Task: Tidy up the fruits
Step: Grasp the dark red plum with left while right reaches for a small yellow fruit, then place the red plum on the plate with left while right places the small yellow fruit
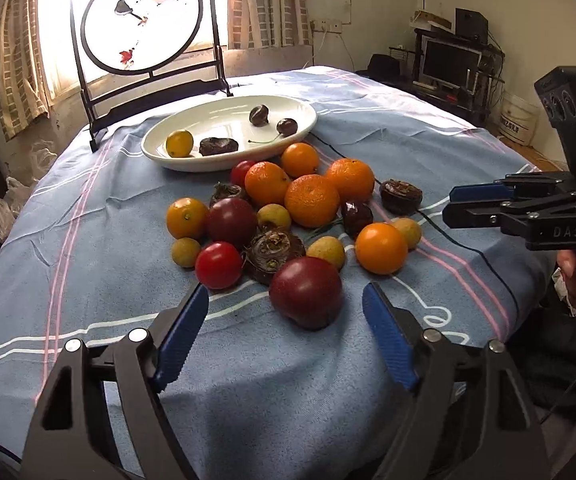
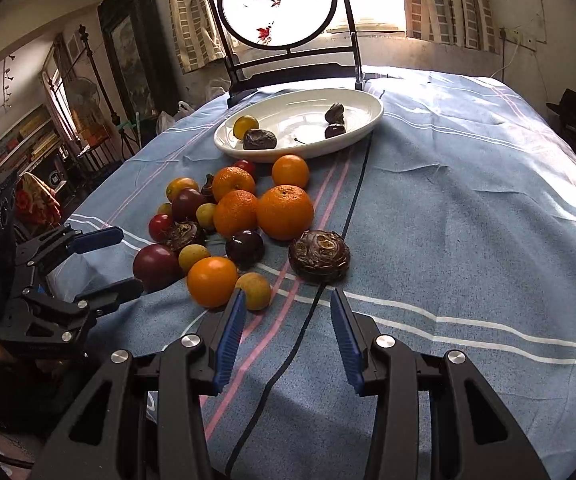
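On the blue striped cloth (image 2: 468, 184), the white plate (image 1: 191, 158) sits near the far edge, just in front of a round picture stand (image 1: 143, 20). To the right of the plate the cloth is bare and wide. The fruit pile (image 1: 288, 216) lies close on the near side of the plate. The left gripper (image 1: 285, 300) is wide open and holds nothing. A dark red plum (image 1: 306, 292) sits between its blue fingers (image 1: 183, 328), not touching them. The right gripper (image 2: 288, 304) is partly open and holds nothing. A brown bumpy chestnut (image 2: 320, 256) lies just past its tips. The plate holds a small yellow fruit (image 1: 179, 143) and three dark ones. The pile has shiny oranges (image 1: 312, 200), red tomatoes (image 1: 219, 265) and little tan balls.
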